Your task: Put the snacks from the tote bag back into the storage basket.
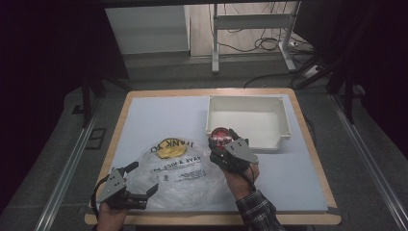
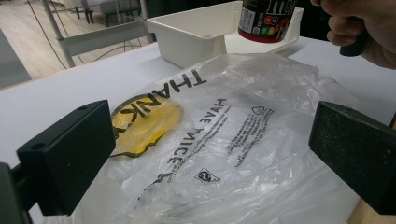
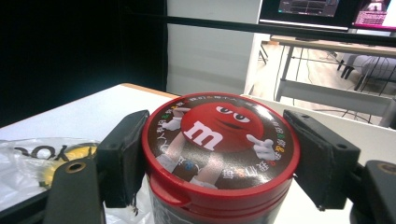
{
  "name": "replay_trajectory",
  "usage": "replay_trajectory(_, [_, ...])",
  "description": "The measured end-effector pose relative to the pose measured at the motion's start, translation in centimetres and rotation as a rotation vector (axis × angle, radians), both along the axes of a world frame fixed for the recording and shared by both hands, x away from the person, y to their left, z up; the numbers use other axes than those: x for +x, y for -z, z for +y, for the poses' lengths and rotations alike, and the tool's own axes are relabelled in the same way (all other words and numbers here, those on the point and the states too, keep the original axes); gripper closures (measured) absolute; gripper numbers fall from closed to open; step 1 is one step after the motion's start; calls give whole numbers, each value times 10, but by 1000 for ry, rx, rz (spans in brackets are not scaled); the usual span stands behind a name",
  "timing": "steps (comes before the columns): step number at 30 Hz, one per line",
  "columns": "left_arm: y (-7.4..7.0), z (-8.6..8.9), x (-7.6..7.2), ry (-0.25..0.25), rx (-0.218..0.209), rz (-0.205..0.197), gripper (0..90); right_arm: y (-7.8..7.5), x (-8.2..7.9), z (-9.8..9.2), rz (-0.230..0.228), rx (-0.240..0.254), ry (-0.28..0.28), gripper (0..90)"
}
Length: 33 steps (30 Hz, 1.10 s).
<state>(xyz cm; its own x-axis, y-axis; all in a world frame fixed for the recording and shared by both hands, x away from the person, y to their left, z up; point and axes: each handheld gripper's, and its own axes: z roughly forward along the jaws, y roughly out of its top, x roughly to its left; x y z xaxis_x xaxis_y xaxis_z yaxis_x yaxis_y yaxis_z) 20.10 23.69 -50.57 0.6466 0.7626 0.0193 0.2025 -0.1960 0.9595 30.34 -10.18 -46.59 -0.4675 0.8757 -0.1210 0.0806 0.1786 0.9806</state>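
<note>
A red-lidded candy tub with a cartoon face on its lid sits between the jaws of my right gripper, which is shut on it. In the high view the tub hangs just left of the white bin's front corner. A clear plastic bag printed with black letters and a yellow mark lies flat on the white mat. My left gripper stands open at the bag's near left edge, its jaws wide apart over the plastic bag. The tub's lower part shows in the left gripper view.
The white bin stands at the back right of the table. The table's wooden edge runs along the front. A metal frame and cables lie on the floor beyond the table.
</note>
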Motion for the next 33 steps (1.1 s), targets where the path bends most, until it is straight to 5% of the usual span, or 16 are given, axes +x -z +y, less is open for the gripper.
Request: replay_trajectory(33, [0,2,0,-6,-3,-3,4,0,43,-22,19,-16,38,264])
